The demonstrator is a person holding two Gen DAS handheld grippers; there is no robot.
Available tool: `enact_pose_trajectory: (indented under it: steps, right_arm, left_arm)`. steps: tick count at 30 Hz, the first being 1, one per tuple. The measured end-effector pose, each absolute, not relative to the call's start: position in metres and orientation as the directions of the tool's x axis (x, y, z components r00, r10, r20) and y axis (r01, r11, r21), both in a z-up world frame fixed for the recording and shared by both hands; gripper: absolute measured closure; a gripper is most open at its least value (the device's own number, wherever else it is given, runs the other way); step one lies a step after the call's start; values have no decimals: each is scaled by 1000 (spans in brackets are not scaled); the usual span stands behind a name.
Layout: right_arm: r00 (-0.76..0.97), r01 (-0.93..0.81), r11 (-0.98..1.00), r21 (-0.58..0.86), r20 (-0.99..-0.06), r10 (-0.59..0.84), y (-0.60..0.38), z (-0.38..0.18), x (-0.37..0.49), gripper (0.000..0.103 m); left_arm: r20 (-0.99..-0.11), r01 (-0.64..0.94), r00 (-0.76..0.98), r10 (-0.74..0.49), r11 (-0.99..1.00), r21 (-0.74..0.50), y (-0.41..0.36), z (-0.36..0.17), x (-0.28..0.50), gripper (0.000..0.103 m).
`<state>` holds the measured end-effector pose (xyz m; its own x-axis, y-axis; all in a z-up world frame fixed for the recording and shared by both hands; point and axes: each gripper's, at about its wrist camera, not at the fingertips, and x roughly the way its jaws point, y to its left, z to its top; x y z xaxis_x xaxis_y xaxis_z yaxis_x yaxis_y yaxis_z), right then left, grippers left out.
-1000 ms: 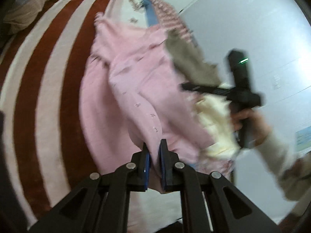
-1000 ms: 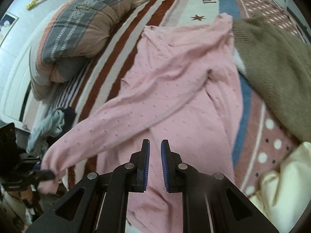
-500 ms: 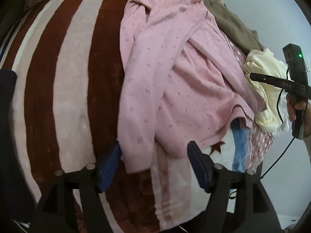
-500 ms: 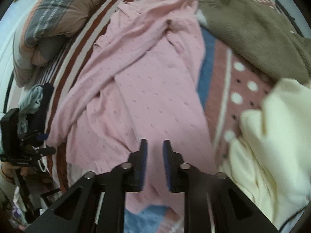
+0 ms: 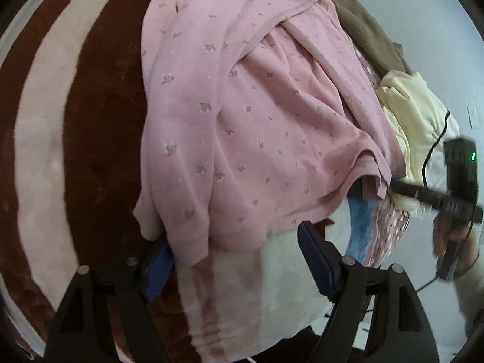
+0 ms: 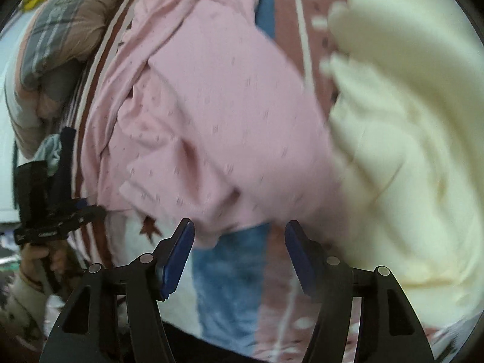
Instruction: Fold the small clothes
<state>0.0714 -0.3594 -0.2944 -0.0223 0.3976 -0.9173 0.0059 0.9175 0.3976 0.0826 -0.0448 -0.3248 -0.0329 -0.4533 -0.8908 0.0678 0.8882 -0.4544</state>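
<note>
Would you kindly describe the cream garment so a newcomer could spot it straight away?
Start at the striped blanket covering the bed, then find the pink top spread across it. The cream garment lies bunched against that top's side, near the blanket's dotted edge. It is the only pale, plain piece: the pink top is patterned, and the brown garment is darker.

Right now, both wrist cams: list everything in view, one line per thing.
pink dotted knit top: 1, pink, spread on the blanket, sleeve folded over its body
striped plush blanket: 1, brown and cream, under the clothes
cream garment: 1, pale yellow, right of the pink top
olive-brown sweater: 1, far edge
plaid quilt: 1, grey and tan, bunched far left
left gripper: jaws wide, sleeve cuff between them
right gripper: jaws opening at the hem
hands: 2, on the handles
</note>
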Motion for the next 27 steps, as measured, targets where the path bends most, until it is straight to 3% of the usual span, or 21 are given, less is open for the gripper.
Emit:
enact_pose_trajectory:
  steps: [7,10,12,15,21,27]
  right_arm:
    - [52,119,877,465,-885,462,-367,-313,65,44]
    - [88,137,868,478,-878,470,-369,-311,74,42]
    - [88,131,867,481,-876,473,-368,-310,77,42]
    - [83,116,866,486,-874,479,-369,-309,78,42]
    - [80,82,875,477,-879,471,-375,-298,71,42]
    - [111,123,848,515,-856,504,-389,-294,71,42]
  left_arm:
    - [-901,35,-7,-435,900,-435,-49,-331,86,29]
    - [-913,36,1,-409,912,-409,-50,-331,87,44]
    - [-922,31,7,-388,921,-388,-48,-331,88,65]
    - [-924,25,10,-382,924,-381,-44,-332,90,83]
    - [-925,44,18,-379,925,-378,-46,-329,89,90]
    - [-916,36,41,-399,917,-398,-39,-319,87,91]
